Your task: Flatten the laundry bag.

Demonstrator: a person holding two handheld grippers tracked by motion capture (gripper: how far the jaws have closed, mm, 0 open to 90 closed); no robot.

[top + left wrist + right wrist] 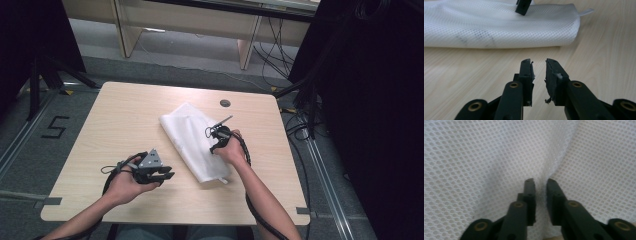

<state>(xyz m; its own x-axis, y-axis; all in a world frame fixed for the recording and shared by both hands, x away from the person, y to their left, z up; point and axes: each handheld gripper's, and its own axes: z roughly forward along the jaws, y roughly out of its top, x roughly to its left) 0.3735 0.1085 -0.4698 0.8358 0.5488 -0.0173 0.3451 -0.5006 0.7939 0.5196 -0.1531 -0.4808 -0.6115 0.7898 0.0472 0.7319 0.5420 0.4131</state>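
Pale wood-grain covers the bench [125, 120], which stands on a grey floor with a dark round cap [225, 103] set into its far part. A white mesh bag [192, 140] lies flat near the middle of the bench, running slantwise from the far left to the near right, with a small white loop at its near end. Seen from above, the right hand-held gripper [216, 134] sits on top of the mesh bag, along its right edge, held in the person's right hand [231, 150] and pointing down into the fabric. In the right gripper view its jaws stand narrow, with only a thin gap, and a raised ridge of the mesh bag [499, 157] runs into that gap; whether the pads actually press the fabric cannot be told. The left hand-held gripper [162, 175] hovers to the left of the mesh bag, well clear of it, over bare wood. In the left gripper view its jaws are narrow too, with nothing between them, and the mesh bag [499, 27] lies beyond their tips.
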